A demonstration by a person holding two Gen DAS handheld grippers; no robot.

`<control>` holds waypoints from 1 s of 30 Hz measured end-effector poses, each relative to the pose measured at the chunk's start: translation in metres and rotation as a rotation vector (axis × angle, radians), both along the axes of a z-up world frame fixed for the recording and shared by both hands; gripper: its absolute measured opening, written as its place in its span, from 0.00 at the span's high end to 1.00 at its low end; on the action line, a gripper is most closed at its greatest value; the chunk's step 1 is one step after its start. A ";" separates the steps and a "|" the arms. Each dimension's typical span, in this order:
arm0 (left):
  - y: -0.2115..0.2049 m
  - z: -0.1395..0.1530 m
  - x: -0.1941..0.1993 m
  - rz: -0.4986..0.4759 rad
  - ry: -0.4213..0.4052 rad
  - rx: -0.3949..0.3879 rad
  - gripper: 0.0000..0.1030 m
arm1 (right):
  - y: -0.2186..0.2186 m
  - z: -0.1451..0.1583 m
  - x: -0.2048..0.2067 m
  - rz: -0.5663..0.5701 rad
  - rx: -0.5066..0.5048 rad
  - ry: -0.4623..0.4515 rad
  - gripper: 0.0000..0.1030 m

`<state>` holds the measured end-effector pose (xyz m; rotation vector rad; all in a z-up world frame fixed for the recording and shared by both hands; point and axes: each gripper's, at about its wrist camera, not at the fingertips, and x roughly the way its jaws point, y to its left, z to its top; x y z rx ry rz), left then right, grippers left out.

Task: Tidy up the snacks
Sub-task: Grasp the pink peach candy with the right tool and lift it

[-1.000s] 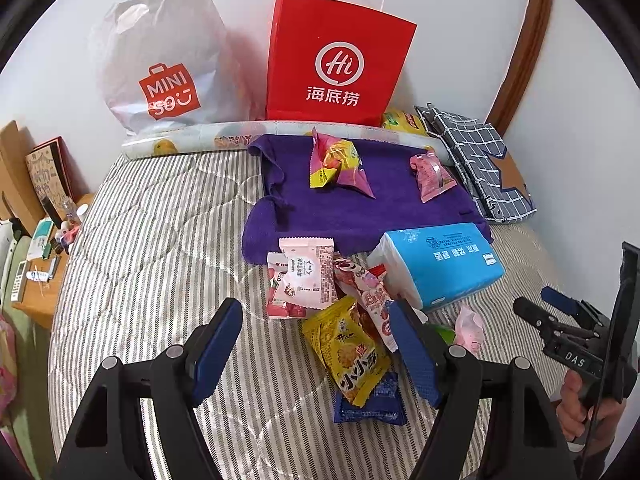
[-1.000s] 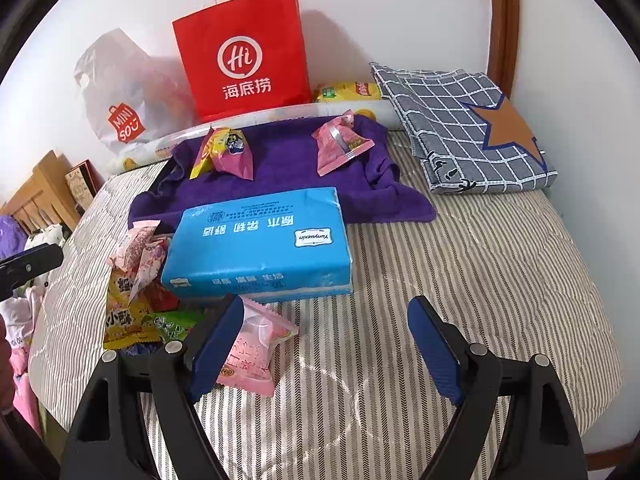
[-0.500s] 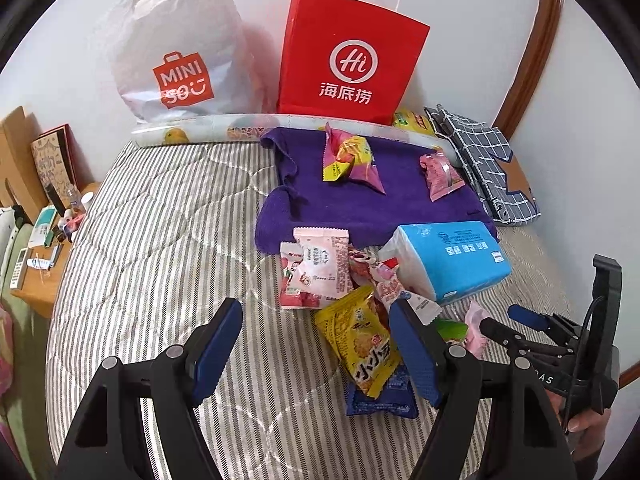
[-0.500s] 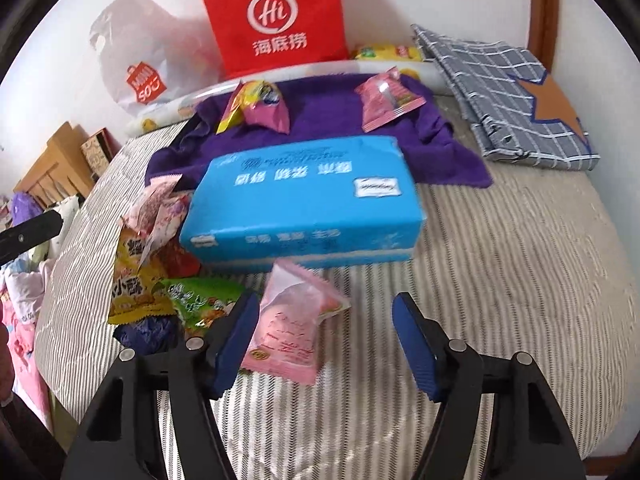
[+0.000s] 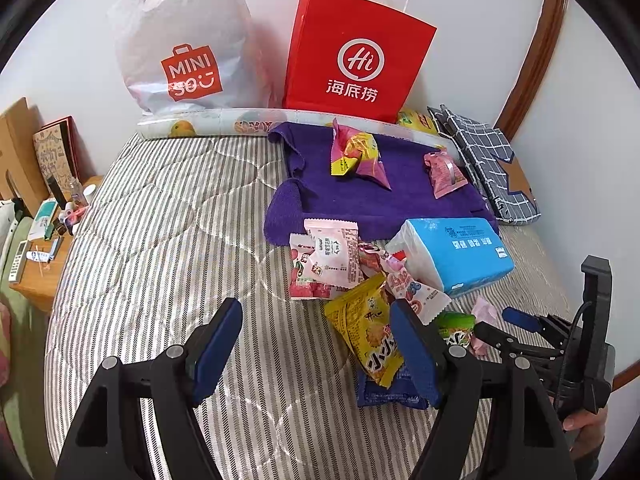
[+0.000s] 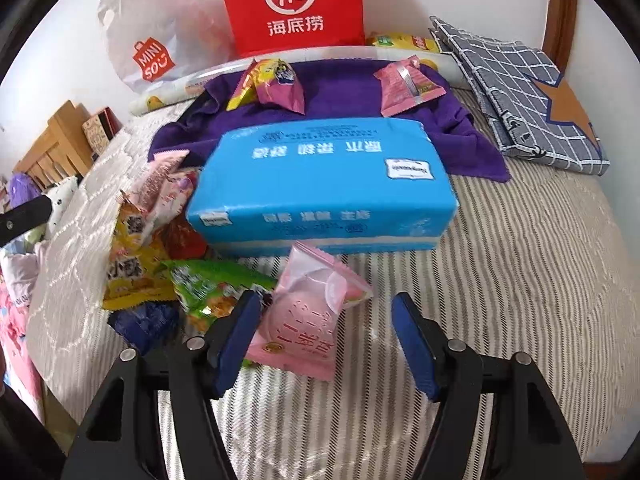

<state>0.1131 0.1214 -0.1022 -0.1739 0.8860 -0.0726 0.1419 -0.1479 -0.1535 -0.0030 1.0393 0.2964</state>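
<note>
My right gripper (image 6: 324,332) has just been closing around a pink snack packet (image 6: 308,320) on the striped bed (image 6: 520,264), its fingers not yet touching. My left gripper (image 5: 316,344) hangs open, empty.

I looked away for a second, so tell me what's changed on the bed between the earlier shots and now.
The right gripper has come down and forward over the pale pink snack packet, which now lies between its fingers. Its jaws have just been closing, but the right pad still stands clear of the wrapper, so nothing is gripped yet. The left gripper stayed open over the striped bed, and the snack pile and blue tissue pack lie unmoved.
</note>
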 end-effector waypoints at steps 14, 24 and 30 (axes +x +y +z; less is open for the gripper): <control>-0.002 -0.002 -0.002 -0.006 0.004 0.010 0.28 | -0.001 -0.018 0.006 0.006 -0.039 0.027 0.39; 0.008 -0.014 0.003 0.017 0.036 0.007 0.28 | -0.021 -0.006 0.001 -0.013 -0.028 -0.046 0.55; -0.001 -0.017 0.011 -0.005 0.051 -0.013 0.28 | -0.045 0.001 0.001 -0.068 -0.013 -0.059 0.55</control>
